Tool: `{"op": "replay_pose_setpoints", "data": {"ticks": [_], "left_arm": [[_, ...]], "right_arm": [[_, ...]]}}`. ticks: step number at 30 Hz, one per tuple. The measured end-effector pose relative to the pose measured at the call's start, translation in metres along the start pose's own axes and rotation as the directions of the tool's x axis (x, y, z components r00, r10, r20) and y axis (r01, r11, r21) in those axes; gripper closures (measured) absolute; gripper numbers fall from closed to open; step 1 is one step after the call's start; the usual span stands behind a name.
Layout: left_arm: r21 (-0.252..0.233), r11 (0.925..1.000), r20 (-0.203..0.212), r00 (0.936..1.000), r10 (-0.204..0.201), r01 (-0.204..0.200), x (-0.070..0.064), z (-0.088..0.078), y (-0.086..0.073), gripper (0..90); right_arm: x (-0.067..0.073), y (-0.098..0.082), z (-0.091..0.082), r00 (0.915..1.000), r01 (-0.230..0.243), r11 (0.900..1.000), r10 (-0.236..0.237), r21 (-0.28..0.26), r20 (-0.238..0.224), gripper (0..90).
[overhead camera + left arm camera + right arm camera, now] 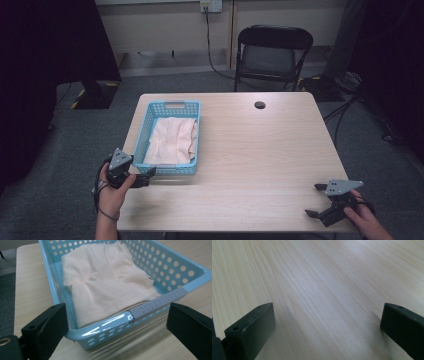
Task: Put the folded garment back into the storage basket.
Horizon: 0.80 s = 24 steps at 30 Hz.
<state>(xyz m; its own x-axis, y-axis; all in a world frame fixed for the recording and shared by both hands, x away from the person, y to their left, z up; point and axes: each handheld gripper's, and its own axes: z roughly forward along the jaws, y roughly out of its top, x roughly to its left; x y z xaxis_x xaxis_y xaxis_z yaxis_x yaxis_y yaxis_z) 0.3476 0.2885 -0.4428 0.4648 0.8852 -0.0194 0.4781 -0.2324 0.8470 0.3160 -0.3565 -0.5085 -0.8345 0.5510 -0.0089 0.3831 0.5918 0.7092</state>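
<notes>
A light blue perforated basket point(193, 131) stands on the left half of the wooden table point(260, 150), with a folded cream cloth point(172, 140) lying inside it. In the left gripper view the basket's near wall point(105, 333) with its grey handle strip and the cloth point(105, 282) are close ahead. My left gripper point(150, 176) is open at the basket's near left corner, its jaws wide apart on either side of that near wall. My right gripper point(316, 200) is open low over bare wood point(322, 290) near the table's front right corner, with nothing between its jaws.
A round cable hole point(259, 105) sits near the table's far edge. A dark folding chair point(272, 55) stands behind the table. Cables point(350, 107) run over the grey carpet to the right, and dark curtains hang at both sides.
</notes>
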Motion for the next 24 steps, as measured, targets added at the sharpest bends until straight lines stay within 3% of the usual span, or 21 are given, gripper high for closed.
{"op": "replay_pose_setpoints", "data": {"ticks": [24], "left_arm": [[-0.006,0.9999,-0.018,0.9998,-0.012,0.012,0.0091,-0.0040,-0.0070,3.0]], "right_arm": [[0.0000,0.0000,0.0000,1.0000,0.000,1.000,0.000,0.000,0.000,0.0]]}}
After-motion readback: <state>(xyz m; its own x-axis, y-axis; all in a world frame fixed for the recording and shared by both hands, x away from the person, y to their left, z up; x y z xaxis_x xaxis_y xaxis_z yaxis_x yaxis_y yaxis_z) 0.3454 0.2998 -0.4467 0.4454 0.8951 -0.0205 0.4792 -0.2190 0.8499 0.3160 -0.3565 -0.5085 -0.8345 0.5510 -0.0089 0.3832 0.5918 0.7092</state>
